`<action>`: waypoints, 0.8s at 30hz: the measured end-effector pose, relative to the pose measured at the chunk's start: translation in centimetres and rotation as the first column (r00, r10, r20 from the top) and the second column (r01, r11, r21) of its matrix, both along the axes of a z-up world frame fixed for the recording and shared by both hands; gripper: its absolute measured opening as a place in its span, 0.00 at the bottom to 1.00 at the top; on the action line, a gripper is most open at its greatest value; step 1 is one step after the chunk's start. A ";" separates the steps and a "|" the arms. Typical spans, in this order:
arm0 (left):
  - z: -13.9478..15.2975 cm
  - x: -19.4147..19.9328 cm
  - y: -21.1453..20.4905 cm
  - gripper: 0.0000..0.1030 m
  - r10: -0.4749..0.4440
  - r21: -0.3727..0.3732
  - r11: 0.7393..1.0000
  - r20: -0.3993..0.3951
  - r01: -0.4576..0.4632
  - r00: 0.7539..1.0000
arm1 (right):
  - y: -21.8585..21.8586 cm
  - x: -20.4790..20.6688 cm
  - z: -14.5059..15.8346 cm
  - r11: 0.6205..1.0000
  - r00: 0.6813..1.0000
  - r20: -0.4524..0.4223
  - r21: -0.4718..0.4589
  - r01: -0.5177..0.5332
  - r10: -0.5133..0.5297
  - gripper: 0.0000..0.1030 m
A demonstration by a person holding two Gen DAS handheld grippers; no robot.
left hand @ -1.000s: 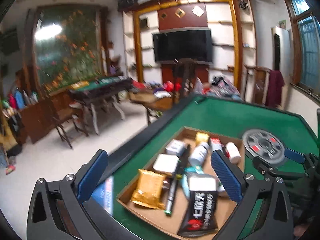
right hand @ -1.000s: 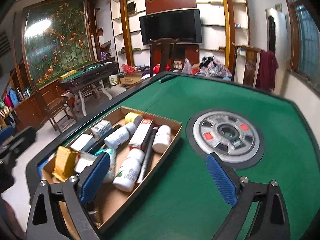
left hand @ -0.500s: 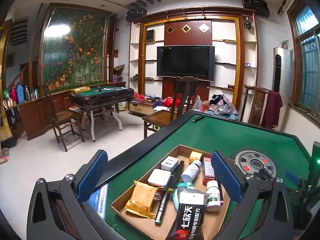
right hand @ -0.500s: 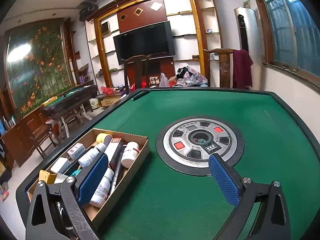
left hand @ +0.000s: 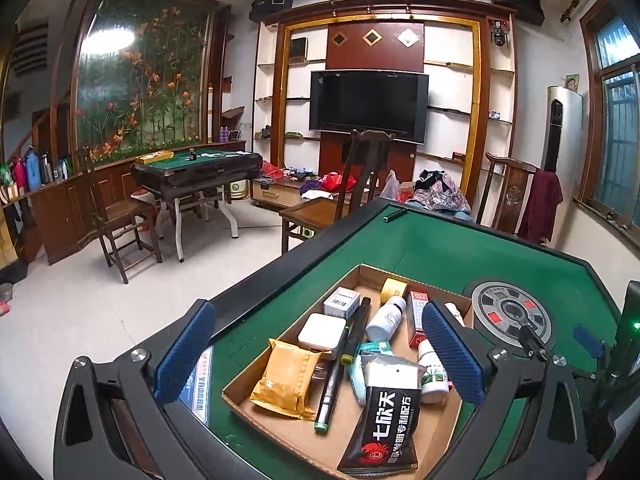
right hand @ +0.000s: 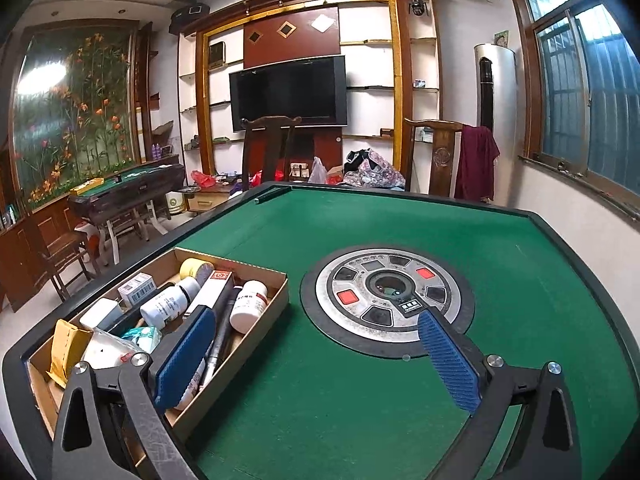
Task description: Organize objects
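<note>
A shallow cardboard tray (left hand: 280,428) (right hand: 248,344) lies on the green felt table (right hand: 320,400) near its left edge. It holds several items: a yellow packet (left hand: 286,384), a flat white box (left hand: 322,330), a black marker (left hand: 340,364), white bottles (left hand: 386,318) (right hand: 248,300), a red-and-white box (left hand: 416,316), a tape roll (left hand: 394,289) and a black packet (left hand: 384,428) with white lettering. My left gripper (left hand: 316,309) hovers open over the tray's near half, holding nothing. My right gripper (right hand: 316,314) is open and empty above bare felt, between the tray and the round panel.
A round metal control panel (right hand: 388,292) with red buttons sits in the table's middle. A black raised rim (right hand: 560,224) borders the felt. Wooden chairs (right hand: 272,148) stand at the far side. A second green table (left hand: 196,168) stands across the tiled floor.
Both grippers have drawn back and risen, so the tray looks smaller and more of the room shows. The right one has shifted right, toward the round panel. Both stay open.
</note>
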State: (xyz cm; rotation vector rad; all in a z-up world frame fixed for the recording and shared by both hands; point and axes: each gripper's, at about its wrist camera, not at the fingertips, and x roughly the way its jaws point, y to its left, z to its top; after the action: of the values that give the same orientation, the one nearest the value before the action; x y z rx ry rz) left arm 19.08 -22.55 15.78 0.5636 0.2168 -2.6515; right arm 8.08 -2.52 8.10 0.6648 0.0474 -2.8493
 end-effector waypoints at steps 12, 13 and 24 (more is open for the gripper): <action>-0.7 0.0 0.0 1.00 0.011 0.016 1.000 0.008 -0.011 1.000 | 0.0 0.1 -0.2 1.000 1.000 0.012 0.011 -0.001 0.001 1.00; -0.7 0.0 0.1 1.00 0.009 0.015 1.000 0.008 -0.009 1.000 | 0.0 0.0 -0.2 1.000 1.000 0.015 0.012 0.002 -0.002 1.00; -1.0 0.0 0.1 1.00 0.006 0.021 1.000 0.013 -0.006 1.000 | 0.1 -0.3 -0.5 1.000 0.999 0.050 0.020 0.015 -0.016 1.00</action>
State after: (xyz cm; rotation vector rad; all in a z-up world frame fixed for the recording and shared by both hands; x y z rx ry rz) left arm 19.09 -22.41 14.80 0.5860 0.2431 -2.6417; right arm 7.73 -2.44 7.58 0.7436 0.0628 -2.8489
